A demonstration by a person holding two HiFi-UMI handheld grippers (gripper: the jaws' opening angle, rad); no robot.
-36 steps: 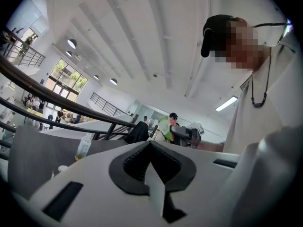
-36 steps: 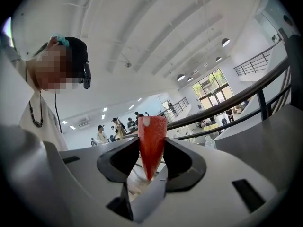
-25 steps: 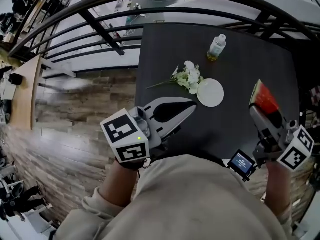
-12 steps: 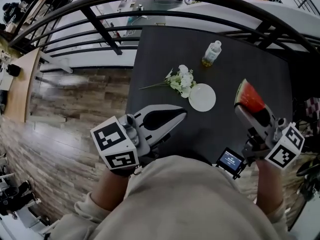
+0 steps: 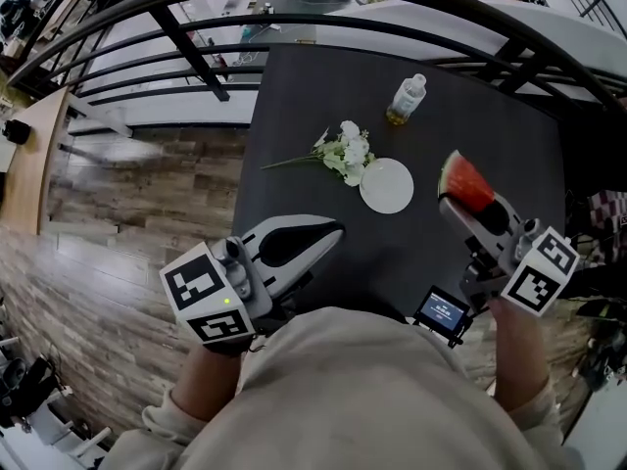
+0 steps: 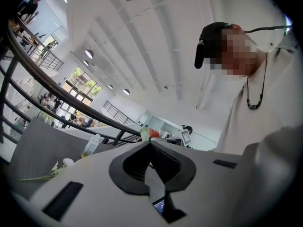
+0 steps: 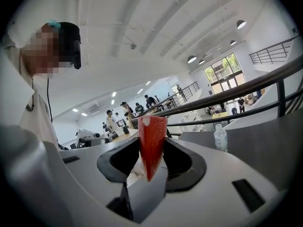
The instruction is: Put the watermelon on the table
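Observation:
A red watermelon slice (image 5: pixel 465 180) with a green rind stands upright in my right gripper (image 5: pixel 455 202), which is shut on it over the right side of the dark table (image 5: pixel 490 96). In the right gripper view the slice (image 7: pixel 151 145) sits wedged between the two black pads. My left gripper (image 5: pixel 333 231) hovers at the table's near left edge with its jaws closed together and nothing between them. The left gripper view shows its tips (image 6: pixel 150 144) meeting, with the slice (image 6: pixel 151 134) beyond them.
A white plate (image 5: pixel 386 185) lies mid-table just left of the slice. White flowers (image 5: pixel 345 151) lie beside it, and a small bottle (image 5: pixel 407 97) stands farther back. A black railing (image 5: pixel 196 62) curves behind the table; wooden floor (image 5: pixel 118 243) lies to the left.
My right gripper has carried the watermelon slice left and lower, closer to the white plate. The left gripper has barely shifted.

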